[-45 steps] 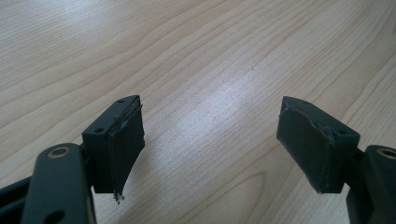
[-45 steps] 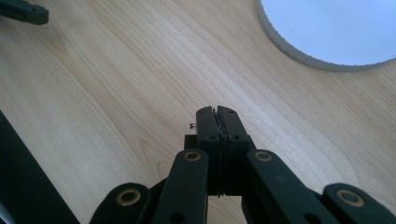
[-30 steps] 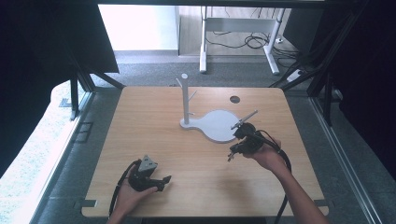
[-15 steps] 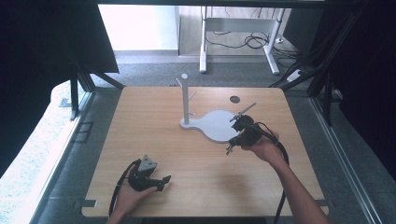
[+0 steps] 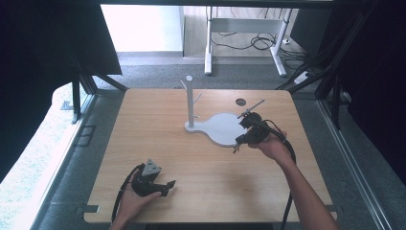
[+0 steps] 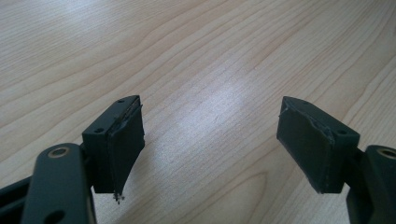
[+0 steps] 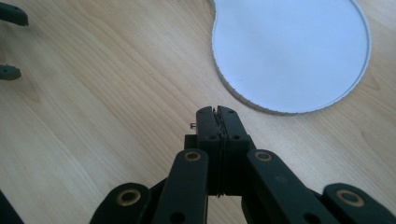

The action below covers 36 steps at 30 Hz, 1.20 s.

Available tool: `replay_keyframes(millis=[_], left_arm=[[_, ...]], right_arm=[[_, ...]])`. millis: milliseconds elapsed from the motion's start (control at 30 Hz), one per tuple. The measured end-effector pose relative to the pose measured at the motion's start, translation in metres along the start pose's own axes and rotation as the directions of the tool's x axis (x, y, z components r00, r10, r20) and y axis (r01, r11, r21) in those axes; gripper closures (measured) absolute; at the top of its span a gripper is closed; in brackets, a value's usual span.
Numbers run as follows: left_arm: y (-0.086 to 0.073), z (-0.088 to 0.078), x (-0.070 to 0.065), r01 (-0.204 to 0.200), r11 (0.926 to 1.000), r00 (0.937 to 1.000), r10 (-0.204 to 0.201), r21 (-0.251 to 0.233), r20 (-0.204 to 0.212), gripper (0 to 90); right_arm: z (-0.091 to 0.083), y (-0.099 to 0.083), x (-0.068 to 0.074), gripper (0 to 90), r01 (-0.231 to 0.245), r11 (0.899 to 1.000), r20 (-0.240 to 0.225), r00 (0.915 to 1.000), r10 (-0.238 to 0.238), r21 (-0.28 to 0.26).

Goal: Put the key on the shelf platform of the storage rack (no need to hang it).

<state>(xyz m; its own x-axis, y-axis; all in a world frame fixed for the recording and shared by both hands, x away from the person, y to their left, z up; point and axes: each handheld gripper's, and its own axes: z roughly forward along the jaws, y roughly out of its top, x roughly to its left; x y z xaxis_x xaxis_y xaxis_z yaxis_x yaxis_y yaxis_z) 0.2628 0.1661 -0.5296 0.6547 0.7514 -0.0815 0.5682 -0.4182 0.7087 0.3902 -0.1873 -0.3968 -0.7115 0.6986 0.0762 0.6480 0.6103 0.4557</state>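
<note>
High view had a wooden table with a white stand on it, and I'll place everything off that stand. It had a round flat base and a thin upright post with little pegs at the base's far-left end.

Right gripper was held by the right hand just off the base's right edge, tips hanging over the near-right rim, pointing down and toward the person. Its cable ran back along the forearm.

Left gripper sat well apart from the stand, down near the front edge of the table and to the stand's left, in the left hand. Grey triangle plate on top was easy to spot.

Right gripper view: jaws were pressed flat together, no gap, nothing between them that I could make out. There was a tiny speck by the tip but it was too small to tell what it was. The base's round edge sat just beyond and right of the tips, on bare wood.

Left gripper view: jaws were spread wide with only table grain between them. The pads looked a bit frayed at the edges
</note>
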Motion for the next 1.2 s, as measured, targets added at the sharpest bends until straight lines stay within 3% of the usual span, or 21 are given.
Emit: replay_keyframes(millis=[567,1200], left_arm=[[0.0,-0.001,0.001,0.001,1.0,1.0,-0.001,-0.002,0.0,23.4],[-0.001,0.0,0.002,0.003,1.0,1.0,-0.003,-0.001,0.002,23.3]], right_arm=[[0.003,0.021,-0.011,89.8,-0.005,1.0,0.01,0.9999,0.005,0.015],[0.022,0.047,-0.025,89.7,-0.023,0.998,-0.003,0.9997,0.023,0.057]])
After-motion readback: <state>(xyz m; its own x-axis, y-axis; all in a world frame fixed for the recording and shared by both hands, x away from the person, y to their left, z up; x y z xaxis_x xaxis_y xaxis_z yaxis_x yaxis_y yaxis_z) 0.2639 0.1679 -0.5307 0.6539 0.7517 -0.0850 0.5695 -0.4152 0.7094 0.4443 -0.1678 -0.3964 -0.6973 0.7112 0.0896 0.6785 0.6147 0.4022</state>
